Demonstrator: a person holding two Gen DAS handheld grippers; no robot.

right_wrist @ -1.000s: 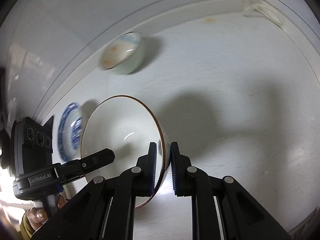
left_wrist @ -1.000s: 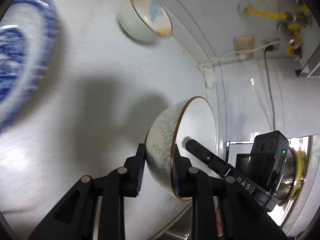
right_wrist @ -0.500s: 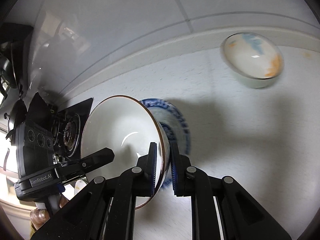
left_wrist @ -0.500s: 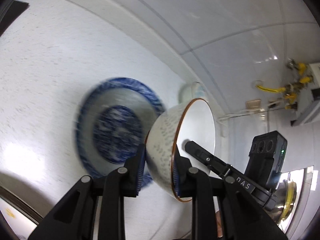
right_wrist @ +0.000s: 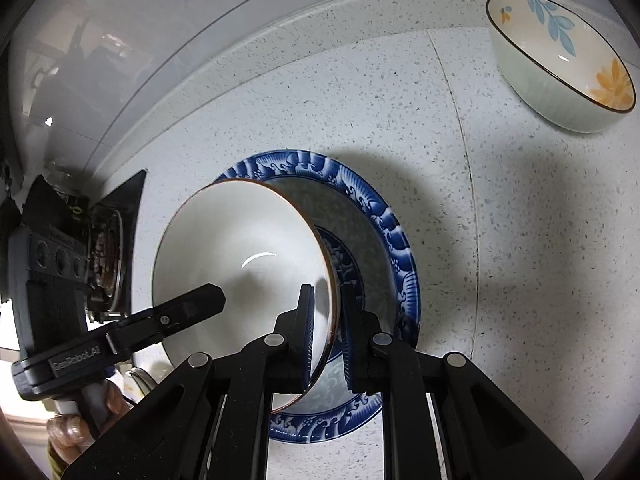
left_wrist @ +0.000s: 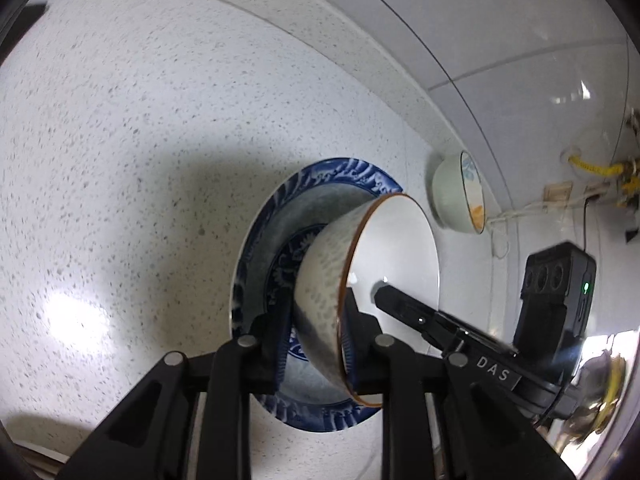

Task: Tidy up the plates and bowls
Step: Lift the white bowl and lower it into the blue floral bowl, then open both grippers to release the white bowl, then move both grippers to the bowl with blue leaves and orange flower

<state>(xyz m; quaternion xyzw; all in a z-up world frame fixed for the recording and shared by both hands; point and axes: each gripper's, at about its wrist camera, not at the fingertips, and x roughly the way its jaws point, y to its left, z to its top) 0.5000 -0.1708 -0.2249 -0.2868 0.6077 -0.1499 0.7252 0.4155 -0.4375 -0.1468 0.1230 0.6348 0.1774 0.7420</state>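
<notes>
Both tools grip one white bowl (right_wrist: pixel 240 256) by opposite rim walls: the left tool (left_wrist: pixel 316 332) and right tool (right_wrist: pixel 326 334) hold it tilted over a blue-patterned plate (right_wrist: pixel 384 216) lying on the speckled desk (left_wrist: pixel 120 140). A floral bowl (right_wrist: pixel 560 60) sits near the desk's back edge.

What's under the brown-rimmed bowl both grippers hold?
The blue patterned plate on the speckled counter. The brown-rimmed bowl covers the plate's centre; contact cannot be seen.

both my views are bright and sharp, no motion blur — strong fisheye bending and dark corners at the rims. a white glare patch sits on the counter (left_wrist: pixel 132 184) left of the blue plate (left_wrist: pixel 260 248); soft shadows spread around that plate.
</notes>
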